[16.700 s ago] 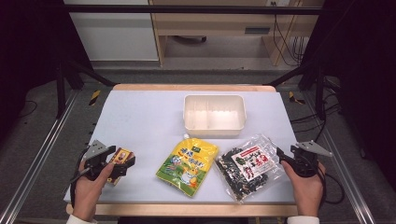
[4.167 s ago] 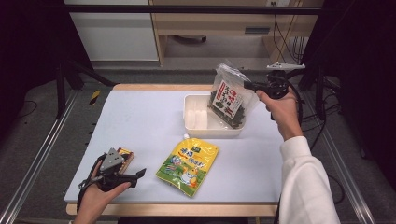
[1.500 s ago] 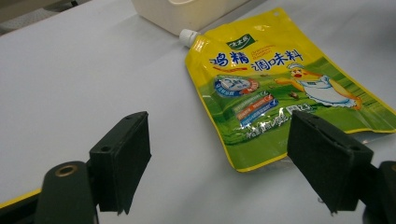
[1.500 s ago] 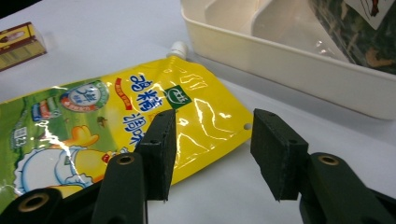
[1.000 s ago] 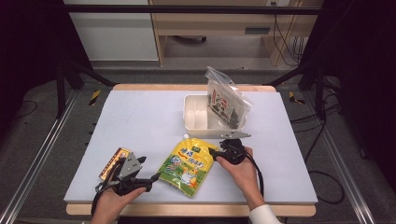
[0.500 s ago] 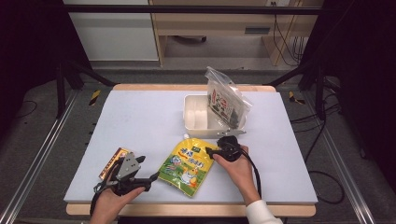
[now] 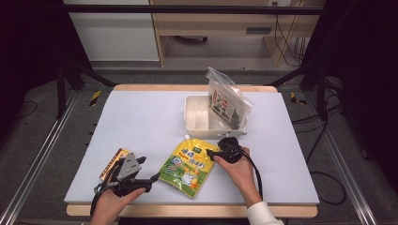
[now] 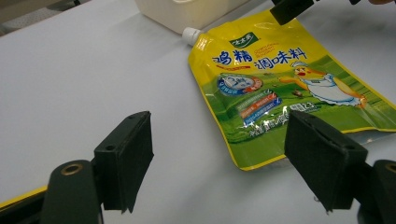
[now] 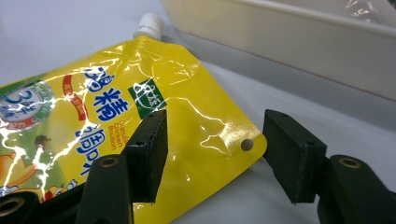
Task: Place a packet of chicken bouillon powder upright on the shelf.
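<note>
The pouch [image 7: 188, 165] is bright yellow at the top and edges, shading to green below, with a white screw cap [image 9: 149, 24]. It bears dark blue lettering, a small green logo patch, a blue-and-white round badge and a cartoon chicken in white on the green part. The tub [image 7: 197, 123] is cream-white. The bag [image 7: 228, 100] in it is clear plastic over dark, nearly black contents, with a white label printed in red. The table [image 7: 141, 117] is pale lavender-grey with a light wood edge. Both grippers, left [image 7: 145, 179] and right [image 7: 210, 152], are black. A small packet [image 7: 112, 162] is orange-brown with yellow.
</note>
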`<move>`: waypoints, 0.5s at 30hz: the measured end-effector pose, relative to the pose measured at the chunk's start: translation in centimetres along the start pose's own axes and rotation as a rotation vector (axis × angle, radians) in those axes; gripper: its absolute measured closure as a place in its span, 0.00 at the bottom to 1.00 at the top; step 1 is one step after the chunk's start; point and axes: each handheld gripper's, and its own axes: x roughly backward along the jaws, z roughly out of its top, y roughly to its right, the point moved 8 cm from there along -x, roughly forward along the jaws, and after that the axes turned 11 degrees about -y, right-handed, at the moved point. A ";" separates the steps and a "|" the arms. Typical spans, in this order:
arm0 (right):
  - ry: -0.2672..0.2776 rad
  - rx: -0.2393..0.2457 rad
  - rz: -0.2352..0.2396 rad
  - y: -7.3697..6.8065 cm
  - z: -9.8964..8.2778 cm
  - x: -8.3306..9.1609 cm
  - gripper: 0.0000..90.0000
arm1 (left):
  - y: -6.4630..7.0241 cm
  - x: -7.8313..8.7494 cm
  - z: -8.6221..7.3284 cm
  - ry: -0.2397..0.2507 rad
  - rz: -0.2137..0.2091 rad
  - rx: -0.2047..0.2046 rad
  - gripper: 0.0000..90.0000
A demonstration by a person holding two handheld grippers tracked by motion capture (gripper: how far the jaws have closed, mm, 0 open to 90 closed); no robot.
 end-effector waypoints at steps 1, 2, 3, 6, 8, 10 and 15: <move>0.000 0.000 0.000 0.0 0.0 0.0 0.47 | 0.0 0.0 0.0 0.000 0.000 0.000 0.26; 0.006 -0.002 0.000 -0.1 0.1 0.2 0.47 | 0.0 0.0 0.0 -0.001 0.001 -0.001 0.26; 0.023 0.004 0.002 -0.4 0.2 0.6 0.48 | 0.0 0.0 0.0 -0.001 0.000 -0.001 0.26; 0.034 0.002 0.010 -0.6 0.3 1.0 0.49 | 0.0 0.0 0.0 -0.002 -0.001 -0.001 0.26; 0.050 0.004 0.023 -1.0 0.5 1.3 0.50 | 0.0 -0.1 0.0 -0.003 0.000 -0.001 0.26; 0.054 0.008 0.023 -1.3 0.5 1.5 0.52 | 0.0 -0.1 0.0 -0.004 0.000 -0.001 0.26; 0.060 0.031 0.039 -1.9 0.5 1.5 0.66 | 0.0 -0.1 0.0 -0.005 -0.001 -0.002 0.26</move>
